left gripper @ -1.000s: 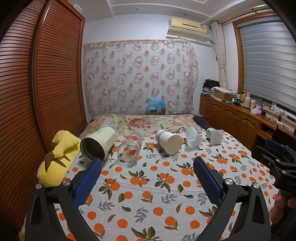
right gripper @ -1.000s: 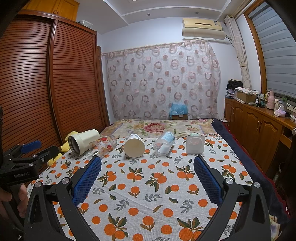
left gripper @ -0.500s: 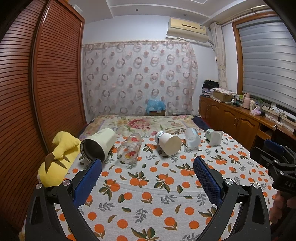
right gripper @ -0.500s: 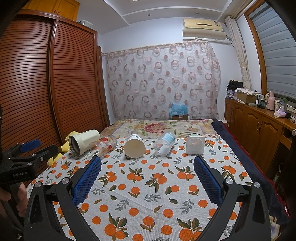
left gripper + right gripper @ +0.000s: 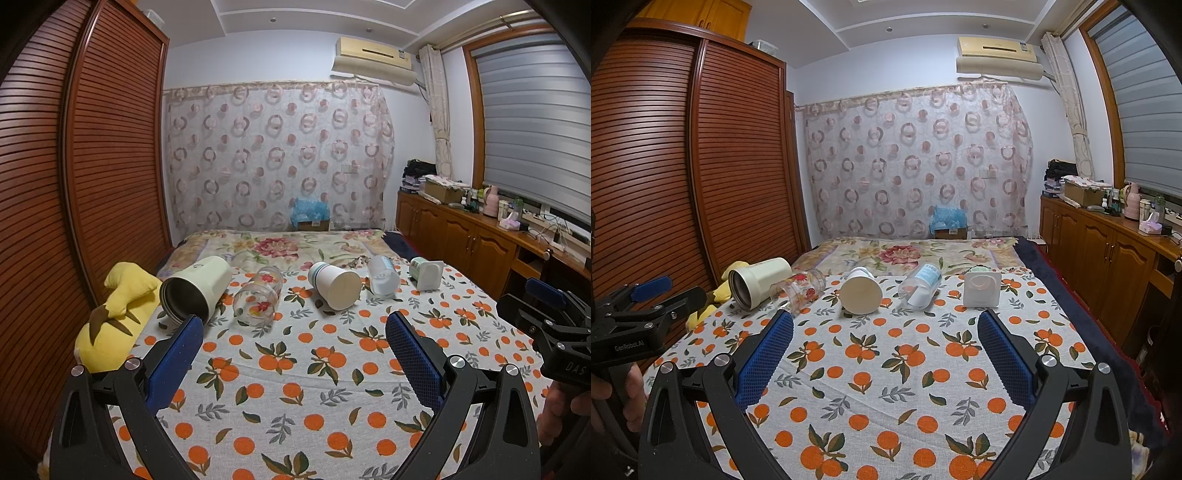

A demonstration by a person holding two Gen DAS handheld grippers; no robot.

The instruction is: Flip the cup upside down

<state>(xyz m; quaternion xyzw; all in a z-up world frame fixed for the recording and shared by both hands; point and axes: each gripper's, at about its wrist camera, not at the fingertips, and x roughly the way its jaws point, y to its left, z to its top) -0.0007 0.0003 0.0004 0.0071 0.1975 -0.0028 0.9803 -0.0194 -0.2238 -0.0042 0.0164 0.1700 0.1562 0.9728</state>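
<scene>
**Operator:** Across the far half of the orange-print bedspread (image 5: 886, 387) I count five cups on their sides. Which should I take, and how?

**Guide:** Your left gripper (image 5: 293, 354) and right gripper (image 5: 884, 350) both stand wide apart with nothing between the blue pads, well short of the row. Nearest the bed's left edge lies the large cream steel-lined tumbler (image 5: 195, 288), mouth toward you. I'd judge it the heaviest and stiffest; take it across the body, away from the rim.

**Operator:** And beside it?

**Guide:** You have the clear glass tumbler with red flowers (image 5: 258, 295), probably slippery and breakable, so close gently at mid-height. Toward the middle, the white paper cup with teal stripes (image 5: 334, 284) shows you its base; it looks light and would crush, so squeeze softly near the stiffer bottom.

**Operator:** The right-hand pair?

**Guide:** You'll find the translucent plastic cup (image 5: 919, 286) likely light and springy. The pale green cup with a square white base (image 5: 981, 290) lies nearest the bed's right edge. The soft bedding may let any cup tip once you stand it on its mouth.
</scene>
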